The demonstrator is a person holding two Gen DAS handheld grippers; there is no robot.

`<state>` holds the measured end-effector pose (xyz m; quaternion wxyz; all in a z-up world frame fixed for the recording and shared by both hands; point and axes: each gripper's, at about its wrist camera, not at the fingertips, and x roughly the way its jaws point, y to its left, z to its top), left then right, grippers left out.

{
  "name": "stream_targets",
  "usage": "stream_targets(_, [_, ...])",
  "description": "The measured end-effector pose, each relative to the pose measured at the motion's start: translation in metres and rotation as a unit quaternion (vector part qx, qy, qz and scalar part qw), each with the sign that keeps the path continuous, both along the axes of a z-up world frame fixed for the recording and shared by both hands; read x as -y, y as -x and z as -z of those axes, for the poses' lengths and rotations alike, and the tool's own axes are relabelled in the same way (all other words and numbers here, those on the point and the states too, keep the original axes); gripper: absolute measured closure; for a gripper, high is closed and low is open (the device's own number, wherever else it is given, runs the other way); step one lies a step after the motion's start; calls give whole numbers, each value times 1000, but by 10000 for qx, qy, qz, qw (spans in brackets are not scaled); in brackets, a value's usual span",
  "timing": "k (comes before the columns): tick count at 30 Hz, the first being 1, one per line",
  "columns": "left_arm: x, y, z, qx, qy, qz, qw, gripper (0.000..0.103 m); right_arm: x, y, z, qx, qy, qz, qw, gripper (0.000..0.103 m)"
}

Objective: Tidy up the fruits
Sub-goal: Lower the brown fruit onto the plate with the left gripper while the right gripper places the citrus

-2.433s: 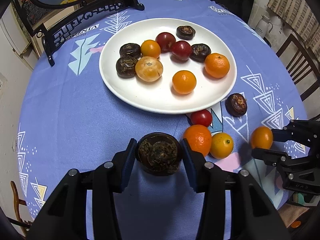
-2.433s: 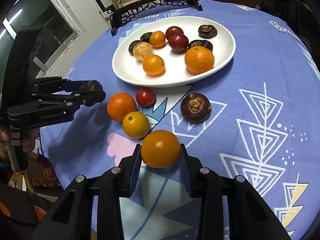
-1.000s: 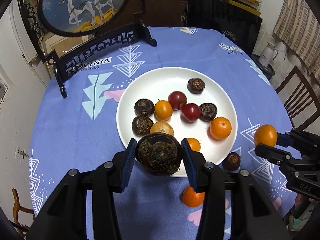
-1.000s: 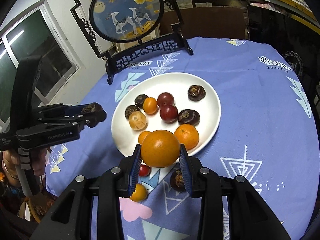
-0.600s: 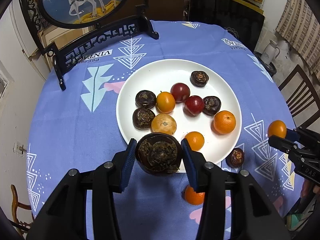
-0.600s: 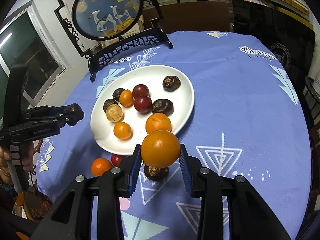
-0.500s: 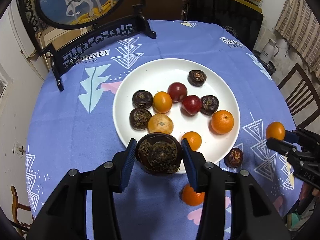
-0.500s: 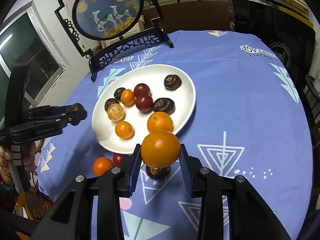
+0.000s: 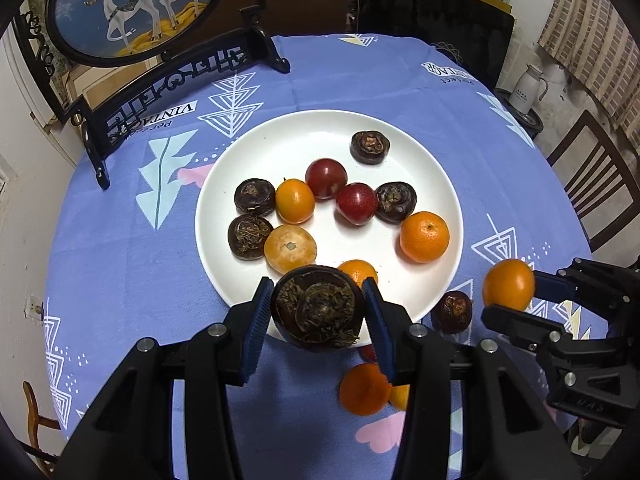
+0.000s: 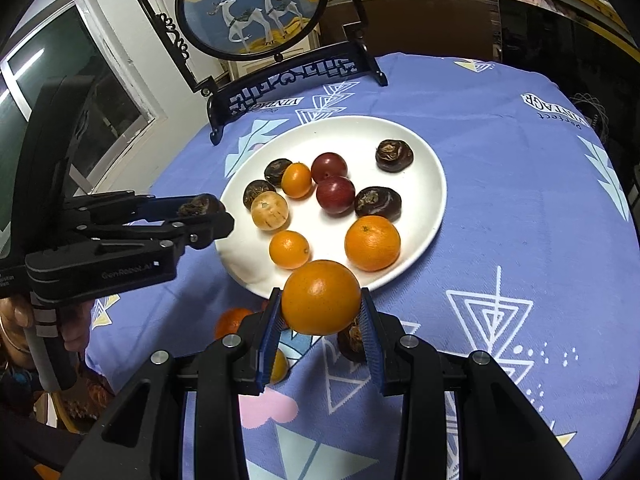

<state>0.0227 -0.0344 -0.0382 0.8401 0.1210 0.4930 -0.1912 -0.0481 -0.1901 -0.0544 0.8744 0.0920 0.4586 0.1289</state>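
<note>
A white plate [image 9: 280,140] [image 10: 424,168] on the blue tablecloth holds several oranges, red fruits and dark water chestnuts. My left gripper [image 9: 317,312] is shut on a dark water chestnut [image 9: 317,310] above the plate's near rim; it also shows in the right wrist view [image 10: 200,206]. My right gripper [image 10: 320,312] is shut on an orange [image 10: 321,297] held above the cloth by the plate's near edge; that orange shows in the left wrist view [image 9: 508,285].
Loose on the cloth near the plate lie a water chestnut [image 9: 452,312], an orange [image 9: 362,390] and a yellow-orange fruit [image 10: 278,366]. A black-framed deer screen [image 9: 136,12] stands at the table's far left. A wooden chair [image 9: 592,184] stands at the right.
Both grippers lifted their fruit off the cloth and carried it toward the plate. In the last half second the plate looms a little nearer in both views.
</note>
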Motion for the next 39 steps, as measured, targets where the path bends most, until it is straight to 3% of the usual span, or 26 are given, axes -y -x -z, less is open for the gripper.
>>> stream_targets(7, [2,-12,-2,30,13,-58,10000,59,-7,-15,-8,135,32,-80,9999,65])
stream_targets(16, [-10,-58,-20,234,85,-433,9988,59,-2,-57,-31,519,162,-6,9985,65])
stream_targets(23, [14,-77,-12,150,35,-317,9994,59,5,-98,-17,271,48,139,9995,65])
stream_targets(39, [30,-106,18,-14,-298,-296,9991,58,5,-143,9,-83,176,138,9997,64])
